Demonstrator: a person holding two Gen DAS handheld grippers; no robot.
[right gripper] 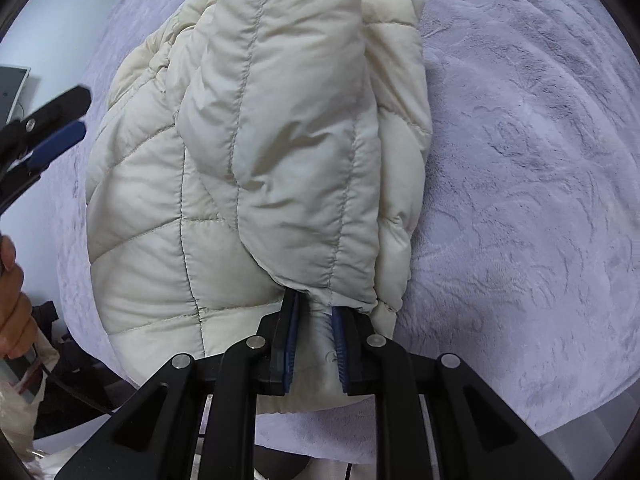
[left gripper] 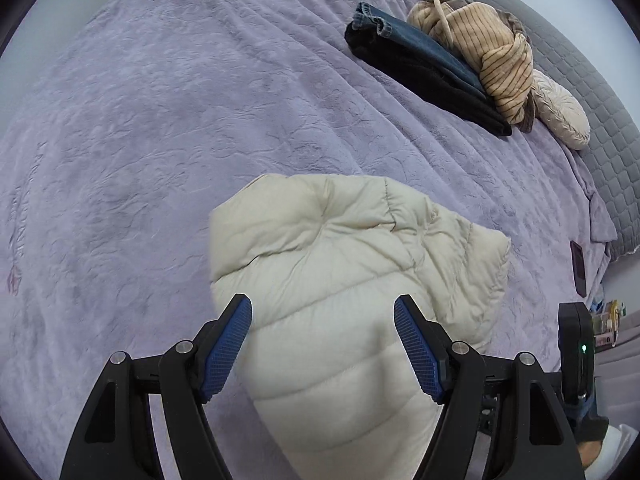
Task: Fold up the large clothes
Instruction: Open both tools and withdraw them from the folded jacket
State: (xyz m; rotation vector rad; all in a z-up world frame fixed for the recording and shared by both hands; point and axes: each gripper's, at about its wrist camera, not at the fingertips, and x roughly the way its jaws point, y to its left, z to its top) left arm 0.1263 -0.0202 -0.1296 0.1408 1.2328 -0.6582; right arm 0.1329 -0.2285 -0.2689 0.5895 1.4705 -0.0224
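- The right gripper [right gripper: 314, 312] is clamped on the cuff end of a sleeve [right gripper: 280, 140] of the cream puffer jacket [right gripper: 160, 208]; a fold of cloth sits pinched between the blue pads, which stand only slightly apart.
- The left gripper [left gripper: 322, 340] hangs above the jacket [left gripper: 340, 280] with its jaws well apart and nothing between them; its pads do not touch the cloth.
- The jacket lies on the lilac bedspread [left gripper: 160, 140], close to the bed's near edge, already gathered into a compact bundle.
- The jacket's long axis runs from the near edge away toward the far side of the bed; the held sleeve lies along that same line over the body, its cuff end toward the near edge.
- Judged from this, the step in hand is laying the sleeve in over the body, one of the middle folds.
- The next move probably calls for carrying the cuff across and setting it flat on the quilted panels, with the left gripper free to hold the bundle down, since puffy cloth tends to spring back.
- Farther off, near the bed's far right side, a dark folded stack [left gripper: 420, 76] lies with a striped tan garment [left gripper: 488, 52] on it.
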